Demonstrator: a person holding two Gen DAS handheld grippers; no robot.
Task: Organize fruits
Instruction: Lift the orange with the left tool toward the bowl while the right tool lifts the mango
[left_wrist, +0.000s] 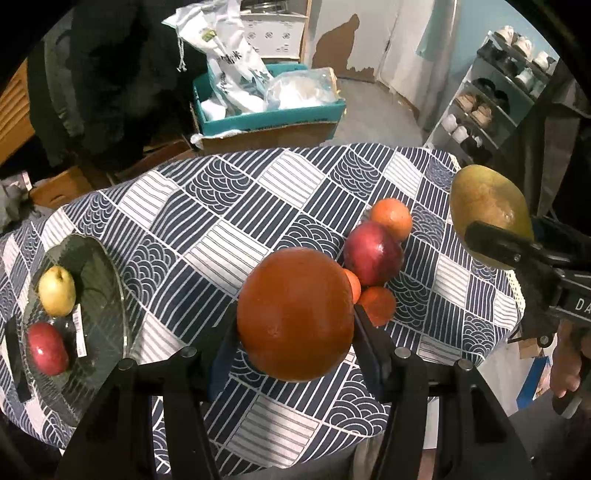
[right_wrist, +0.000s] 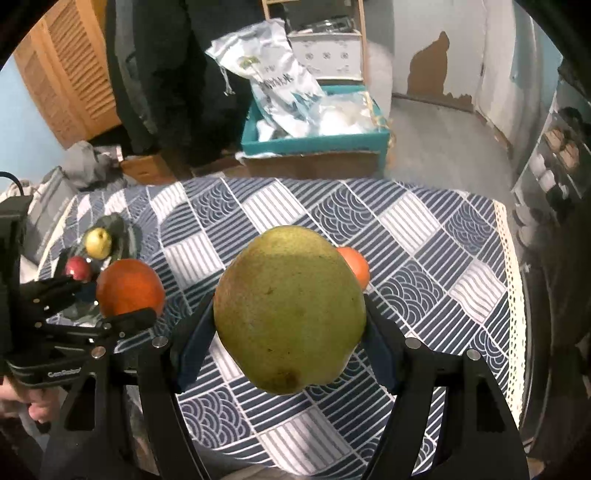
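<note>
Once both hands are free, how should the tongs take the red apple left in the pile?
Grip the red apple across its widest middle, coming from above. Oranges crowd its far and near sides, so close the pads on the two clearer flanks.

From here I see the middle of the table (left_wrist: 229, 206) bare from the far edge to the near edge, a wide lane I could pass through. At the left edge the glass plate (left_wrist: 107, 295) with a yellow pear (left_wrist: 57, 291) and a red apple (left_wrist: 48, 349) blocks the way. Near the right edge a cluster of fruit (left_wrist: 376, 254) stands in the path.
</note>
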